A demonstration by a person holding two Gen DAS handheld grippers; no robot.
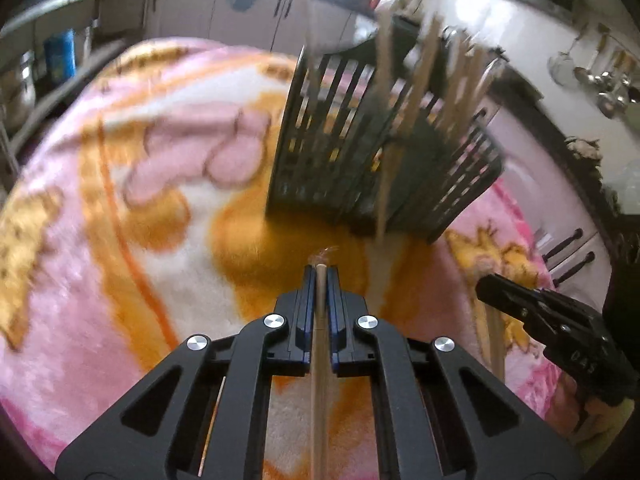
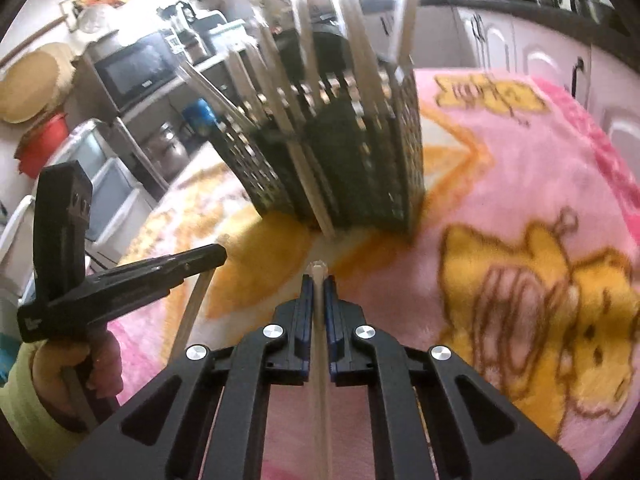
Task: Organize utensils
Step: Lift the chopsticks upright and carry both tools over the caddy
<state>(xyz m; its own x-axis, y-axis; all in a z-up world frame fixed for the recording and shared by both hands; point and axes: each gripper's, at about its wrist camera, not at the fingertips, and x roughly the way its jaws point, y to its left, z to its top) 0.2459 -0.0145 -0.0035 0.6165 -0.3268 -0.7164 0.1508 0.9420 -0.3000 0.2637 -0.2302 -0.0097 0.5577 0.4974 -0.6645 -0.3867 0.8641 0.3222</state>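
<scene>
Open blanket (image 1: 120, 208) lies left of the black slotted basket (image 1: 340, 152); upright sticks (image 1: 420, 80) crowd its top, blocking entry from above.

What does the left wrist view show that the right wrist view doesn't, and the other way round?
Left wrist only: the left gripper shut on a wooden stick, and ladles hanging on the wall.

Right wrist only: the right gripper shut on a clear stick, a microwave, and the hand carrying the left gripper.

Both: the black slatted utensil basket holding upright sticks, standing on the pink and orange blanket, and each view catches the other gripper at its edge.
</scene>
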